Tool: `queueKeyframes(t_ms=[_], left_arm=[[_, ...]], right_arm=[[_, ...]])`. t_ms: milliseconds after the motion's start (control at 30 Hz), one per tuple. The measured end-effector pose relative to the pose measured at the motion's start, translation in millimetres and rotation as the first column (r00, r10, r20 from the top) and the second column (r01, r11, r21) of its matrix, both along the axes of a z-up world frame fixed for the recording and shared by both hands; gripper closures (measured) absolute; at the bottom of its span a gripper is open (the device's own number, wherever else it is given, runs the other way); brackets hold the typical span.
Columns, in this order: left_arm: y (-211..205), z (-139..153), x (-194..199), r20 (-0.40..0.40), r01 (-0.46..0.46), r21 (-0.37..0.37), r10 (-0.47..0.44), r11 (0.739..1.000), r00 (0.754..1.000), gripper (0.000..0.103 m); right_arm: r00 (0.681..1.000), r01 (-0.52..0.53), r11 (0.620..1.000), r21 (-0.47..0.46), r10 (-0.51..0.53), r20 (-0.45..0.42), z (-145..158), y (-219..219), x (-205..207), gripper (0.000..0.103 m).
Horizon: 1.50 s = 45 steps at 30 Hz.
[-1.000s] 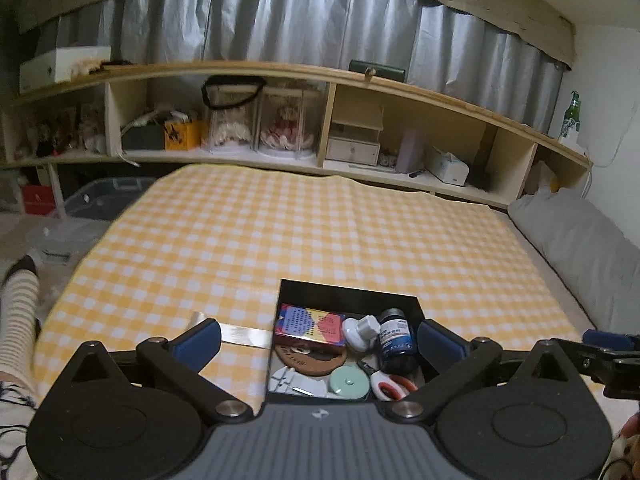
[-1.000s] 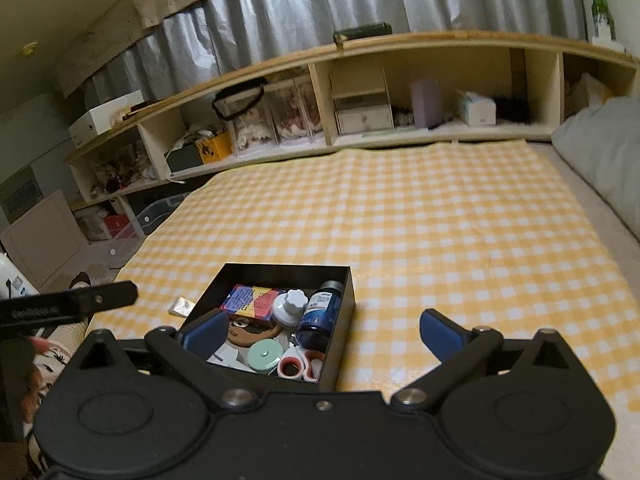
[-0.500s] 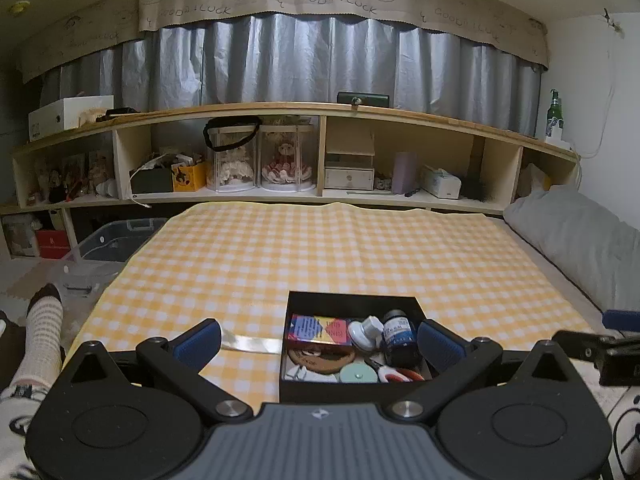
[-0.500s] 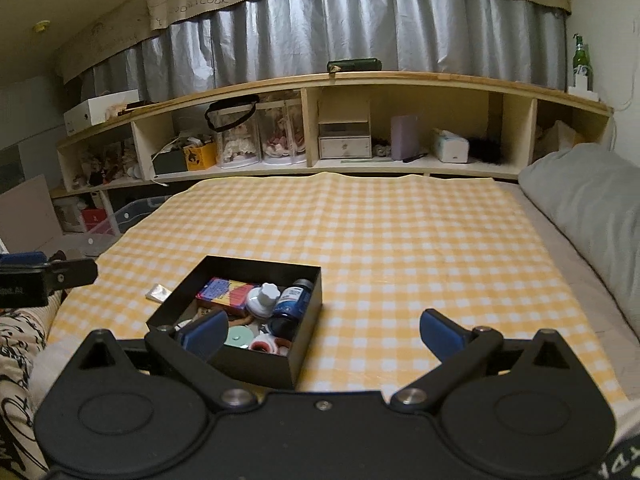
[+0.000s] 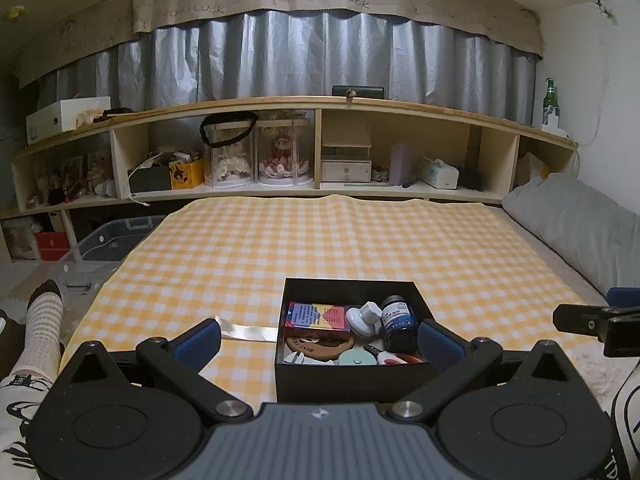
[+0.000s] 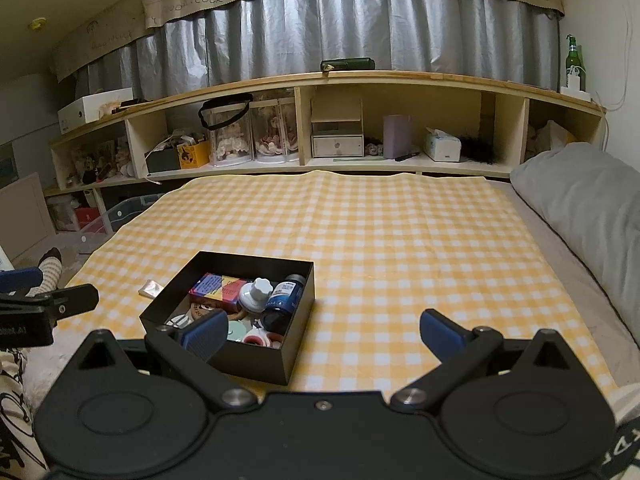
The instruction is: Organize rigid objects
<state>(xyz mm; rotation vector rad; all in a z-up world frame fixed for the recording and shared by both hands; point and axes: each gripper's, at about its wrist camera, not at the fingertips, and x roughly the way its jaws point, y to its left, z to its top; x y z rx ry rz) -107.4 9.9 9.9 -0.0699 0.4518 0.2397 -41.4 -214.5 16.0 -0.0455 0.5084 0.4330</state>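
A black open box [image 5: 352, 376] [image 6: 256, 360] rests near the front edge of a yellow checked cloth [image 5: 344, 240] [image 6: 400, 248]. Inside lie a colourful card pack [image 5: 316, 315] [image 6: 218, 286], a white knob [image 5: 362, 314] [image 6: 256, 294], a dark blue bottle [image 5: 396, 322] [image 6: 284, 300], a brown wooden disc [image 5: 320, 346], a mint round lid [image 5: 354, 358] and red-handled scissors [image 5: 394, 358] [image 6: 260, 338]. My left gripper [image 5: 320, 338] stands open just before the box, empty. My right gripper [image 6: 320, 330] is open and empty, to the box's right.
A shiny flat strip [image 5: 248, 332] [image 6: 150, 289] lies on the cloth left of the box. A wooden shelf [image 5: 320, 148] full of items runs along the back. A grey pillow [image 5: 576, 232] sits at right. A striped-sock foot [image 5: 42, 316] is at left.
Both grippers have drawn back and tilted up, so the box sits farther off and more of the curtain and ceiling shows. Nothing in the box has moved.
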Motion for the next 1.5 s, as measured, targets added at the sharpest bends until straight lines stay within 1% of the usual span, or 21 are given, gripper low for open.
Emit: queueKeyframes(t_ms=[233, 667, 1500], left_arm=[[-0.3, -1.7, 2.4, -0.012, 0.001, 0.002, -0.001, 1.000, 1.000, 0.000], [0.0, -1.9, 2.2, -0.011, 0.001, 0.000, -0.001, 1.000, 1.000, 0.000], [0.1, -2.3, 2.3, -0.012, 0.003, -0.001, -0.003, 1.000, 1.000, 0.000]], right_arm=[[1.000, 0.006, 1.000, 0.002, -0.006, 0.004, 0.7, -0.7, -1.0, 0.000], [1.000, 0.002, 1.000, -0.017, -0.002, 0.008, 1.0, 0.9, -1.3, 0.000], [1.000, 0.003, 1.000, -0.017, -0.003, 0.006, 1.0, 1.1, -1.3, 0.000]])
